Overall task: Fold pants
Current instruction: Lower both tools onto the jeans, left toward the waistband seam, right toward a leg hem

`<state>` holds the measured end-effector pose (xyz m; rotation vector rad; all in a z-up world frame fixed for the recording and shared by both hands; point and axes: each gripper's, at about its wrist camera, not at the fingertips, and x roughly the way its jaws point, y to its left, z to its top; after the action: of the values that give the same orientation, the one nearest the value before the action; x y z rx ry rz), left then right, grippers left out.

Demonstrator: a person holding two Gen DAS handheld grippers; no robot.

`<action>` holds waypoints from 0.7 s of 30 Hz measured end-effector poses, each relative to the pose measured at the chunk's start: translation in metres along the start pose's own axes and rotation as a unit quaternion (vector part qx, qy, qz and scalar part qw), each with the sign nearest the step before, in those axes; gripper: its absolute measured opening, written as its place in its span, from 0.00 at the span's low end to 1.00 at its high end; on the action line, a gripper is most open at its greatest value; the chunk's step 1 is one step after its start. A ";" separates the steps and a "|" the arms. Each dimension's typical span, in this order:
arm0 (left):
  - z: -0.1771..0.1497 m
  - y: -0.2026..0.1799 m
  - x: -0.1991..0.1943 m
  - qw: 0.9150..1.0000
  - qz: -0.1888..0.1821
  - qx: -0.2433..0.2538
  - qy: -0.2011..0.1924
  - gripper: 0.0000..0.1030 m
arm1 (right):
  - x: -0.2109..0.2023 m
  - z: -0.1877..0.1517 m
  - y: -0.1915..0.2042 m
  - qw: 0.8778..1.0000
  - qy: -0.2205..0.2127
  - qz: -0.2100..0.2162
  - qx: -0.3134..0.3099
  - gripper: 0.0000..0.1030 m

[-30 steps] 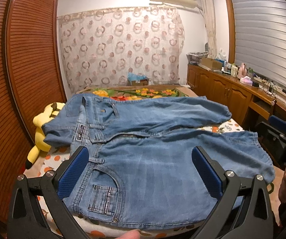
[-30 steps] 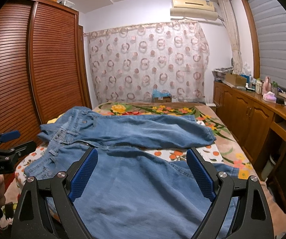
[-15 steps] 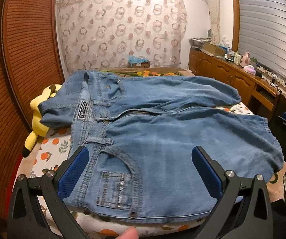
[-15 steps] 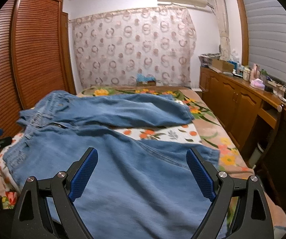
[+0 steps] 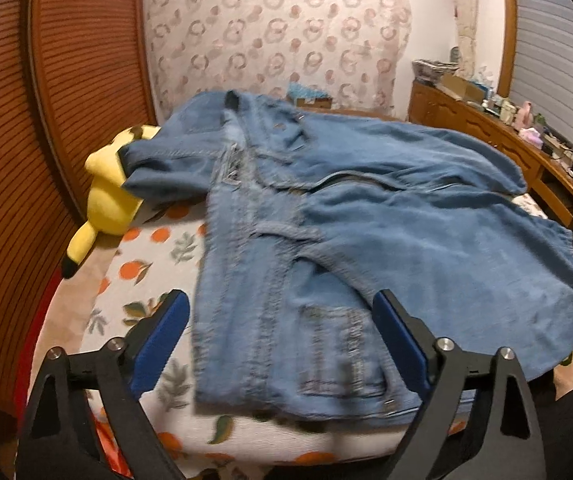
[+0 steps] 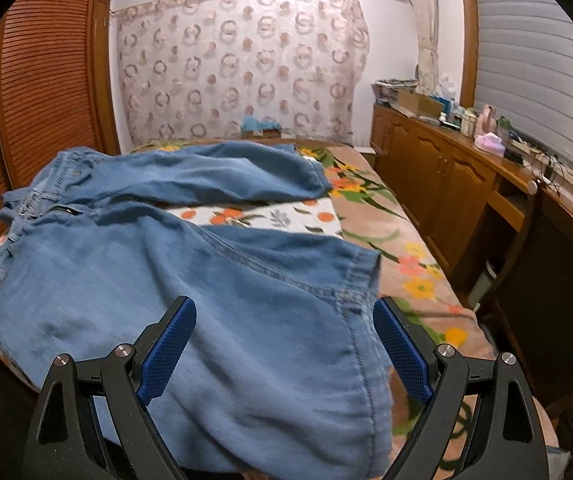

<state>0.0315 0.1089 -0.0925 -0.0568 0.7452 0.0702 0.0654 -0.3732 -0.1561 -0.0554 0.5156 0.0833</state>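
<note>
Left wrist view is showing the pants (image 5: pixel 366 232) lying across the bed (image 5: pixel 142 264), waistband under the left gripper (image 5: pixel 282 338), leg hem under the right gripper (image 6: pixel 286 340); both are gaping wide, holding nothing.

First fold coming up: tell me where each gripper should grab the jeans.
Judging by how the jeans lie flat, legs apart: left gripper pinches the near waistband corner, right gripper the near leg's hem, both from the bed's near edge.

- Blue denim pants (image 5: pixel 386 240) lie spread flat on the bed (image 5: pixel 154 256), unfolded.
- Waistband toward the left, both legs stretching right, the far leg (image 6: pixel 206 176) apart from the near one (image 6: pixel 190 300).
</note>
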 end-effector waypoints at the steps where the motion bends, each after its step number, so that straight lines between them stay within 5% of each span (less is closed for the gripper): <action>1: -0.002 0.004 0.001 1.000 0.004 -0.003 0.004 0.85 | -0.001 0.000 0.000 1.000 0.001 -0.002 0.001 0.89; 9: -0.020 0.034 0.011 0.999 0.015 -0.024 0.030 0.70 | -0.010 -0.005 0.004 1.000 0.022 -0.011 0.003 0.88; 21: -0.038 0.040 0.014 0.998 -0.018 -0.037 0.039 0.57 | -0.006 -0.002 -0.006 0.999 0.046 -0.006 0.030 0.87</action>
<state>0.0122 0.1462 -0.1310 -0.1452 0.8201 0.0610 0.0601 -0.3795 -0.1545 -0.0044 0.6084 0.0535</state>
